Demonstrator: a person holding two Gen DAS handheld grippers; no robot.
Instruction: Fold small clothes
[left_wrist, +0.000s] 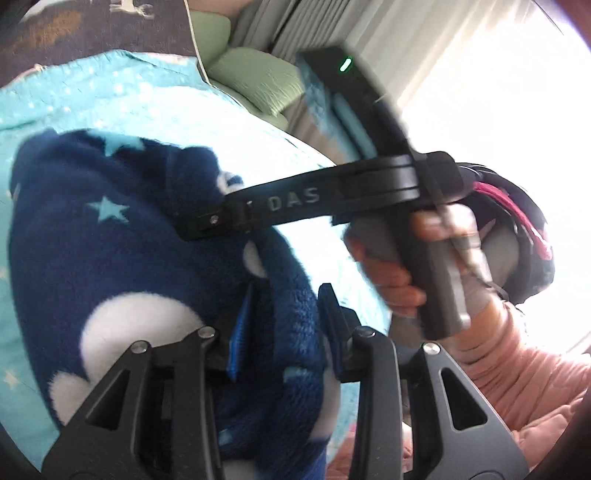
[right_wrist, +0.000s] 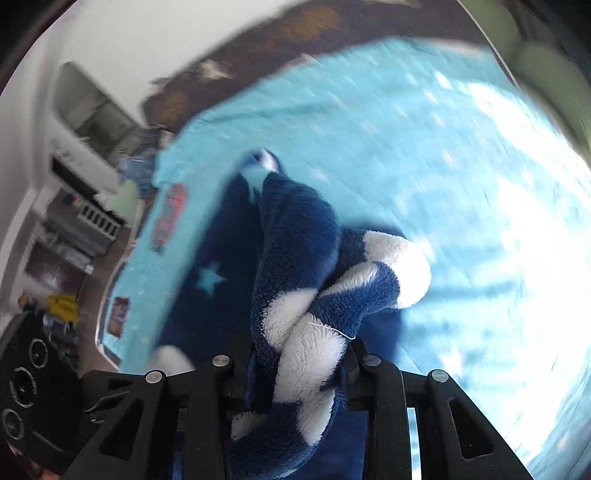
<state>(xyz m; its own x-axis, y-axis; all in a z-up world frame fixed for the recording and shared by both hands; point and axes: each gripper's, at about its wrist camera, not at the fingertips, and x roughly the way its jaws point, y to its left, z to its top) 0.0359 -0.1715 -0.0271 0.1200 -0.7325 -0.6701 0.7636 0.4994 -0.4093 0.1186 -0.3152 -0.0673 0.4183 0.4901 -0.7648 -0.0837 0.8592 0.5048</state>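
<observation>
Both my grippers, left (left_wrist: 284, 328) and right (right_wrist: 299, 354), clamp the fleece (right_wrist: 295, 236); it stretches straight ahead of my right gripper across the blanket (right_wrist: 424, 147).

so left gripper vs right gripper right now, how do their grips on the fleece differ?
Left gripper: fingers set wider, with a flat layer of the navy fleece garment between them. Right gripper: fingers closer, clamped on a thick, twisted bunch of it, lifted off the turquoise blanket. The right wrist view is also more motion-blurred. Shared: both grip the same garment.
</observation>
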